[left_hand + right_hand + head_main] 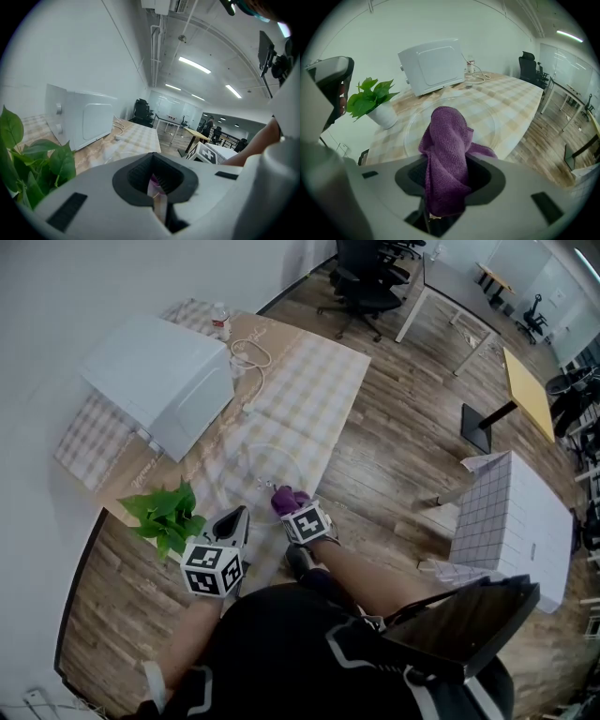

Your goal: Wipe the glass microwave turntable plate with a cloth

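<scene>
The clear glass turntable plate (265,465) lies flat on the checked tablecloth, near the table's front edge. In the right gripper view the plate (487,117) spreads out just beyond the jaws. My right gripper (292,507) is shut on a bunched purple cloth (445,150), which hangs at the plate's near rim (287,499). My left gripper (234,521) sits left of the plate, beside it, jaws together and pointing up over the table. In its own view the left gripper (154,187) shows only a thin pale and purple sliver in the slit.
A white microwave (164,381) stands at the table's back left, with a white cable (251,357) and a water bottle (221,320) behind it. A potted green plant (167,512) is close to my left gripper. The table edge runs along the right, over wooden floor.
</scene>
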